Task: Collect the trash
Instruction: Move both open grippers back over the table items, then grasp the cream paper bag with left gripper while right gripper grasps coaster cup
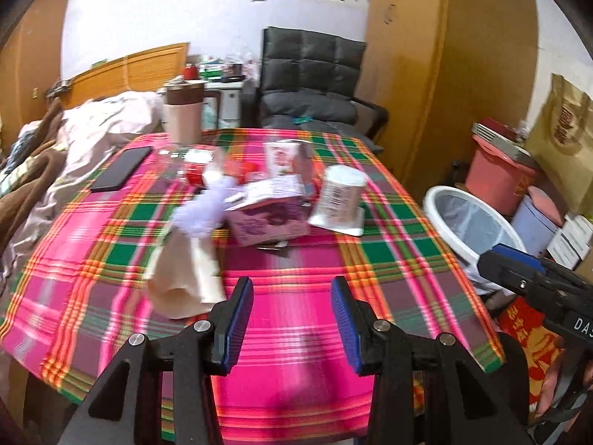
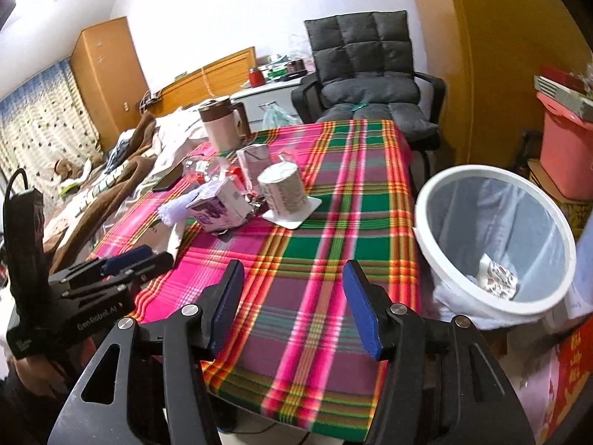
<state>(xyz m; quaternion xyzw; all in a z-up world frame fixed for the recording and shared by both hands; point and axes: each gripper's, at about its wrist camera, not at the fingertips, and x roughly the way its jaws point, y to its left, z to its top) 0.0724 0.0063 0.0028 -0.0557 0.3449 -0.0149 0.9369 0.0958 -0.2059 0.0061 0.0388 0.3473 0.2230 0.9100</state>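
Left gripper [image 1: 292, 319] and right gripper [image 2: 292, 307]: jaws apart, empty, low in frame over plaid cloth [image 1: 281, 296]. Frame centre: one purple carton [image 1: 268, 215], one white cup [image 1: 341, 194], one beige bag [image 1: 185, 278]. One bin [image 2: 493, 237] at right, one wrapper [image 2: 498, 276] inside.

The left gripper [image 1: 292, 319] is hovering with its jaws spread wide and holding nothing; the right gripper [image 2: 294, 306] is hovering beside it, jaws likewise apart and bare.
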